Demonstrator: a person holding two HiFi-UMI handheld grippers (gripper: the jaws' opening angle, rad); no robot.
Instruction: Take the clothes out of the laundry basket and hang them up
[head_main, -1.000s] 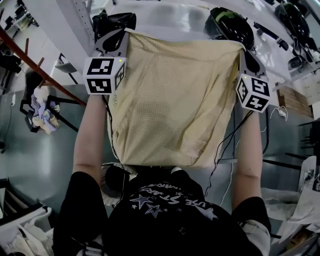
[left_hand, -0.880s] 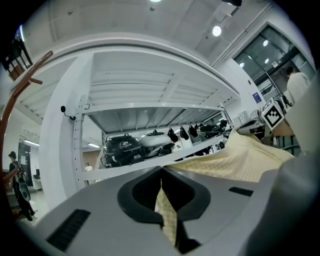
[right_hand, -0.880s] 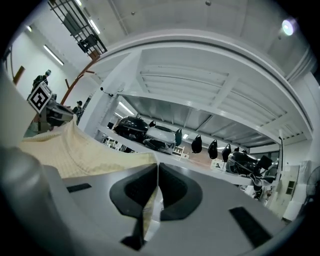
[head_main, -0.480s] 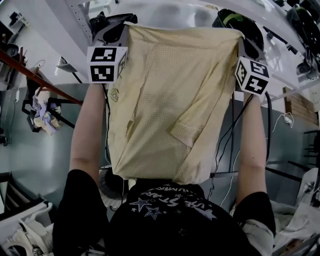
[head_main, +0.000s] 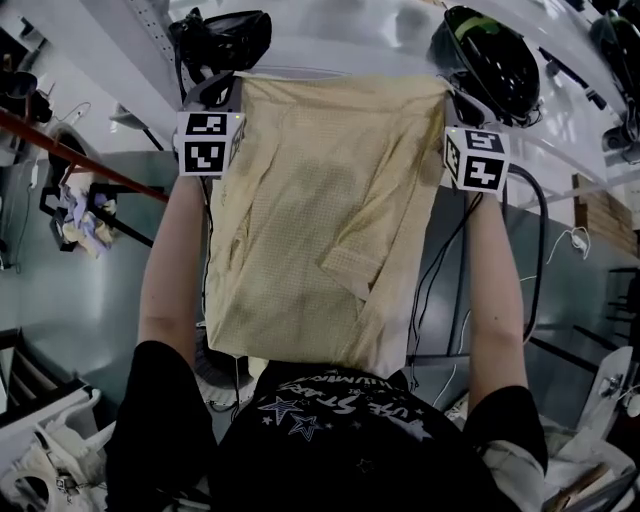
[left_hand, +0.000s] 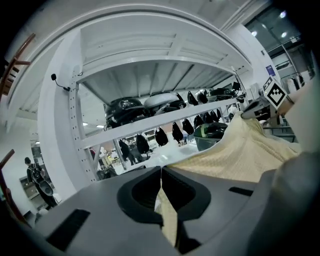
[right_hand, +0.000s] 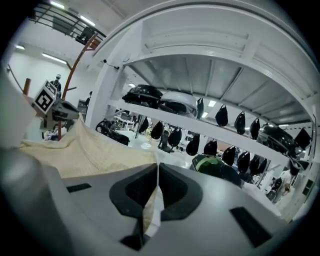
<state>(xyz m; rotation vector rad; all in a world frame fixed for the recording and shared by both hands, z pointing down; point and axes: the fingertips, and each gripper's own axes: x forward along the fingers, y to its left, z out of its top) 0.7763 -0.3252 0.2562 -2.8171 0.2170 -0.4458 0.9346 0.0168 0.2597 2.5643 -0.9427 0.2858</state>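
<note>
Yellow garment (head_main: 330, 200), left gripper (left_hand: 161, 174) clamped on one corner, right gripper (right_hand: 157, 172) on other

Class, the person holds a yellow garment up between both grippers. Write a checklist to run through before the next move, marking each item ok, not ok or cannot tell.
1. left gripper clamped on the garment: ok, the jaws are together with cloth pinched between them.
2. right gripper clamped on the opposite top corner: ok, cloth is pinched there too.
3. top edge stretched straight between the grippers: ok.
4. Front lying flat: not ok, a folded flap crosses the front.
5. Hanger ready: cannot tell, none shows in any view.
</note>
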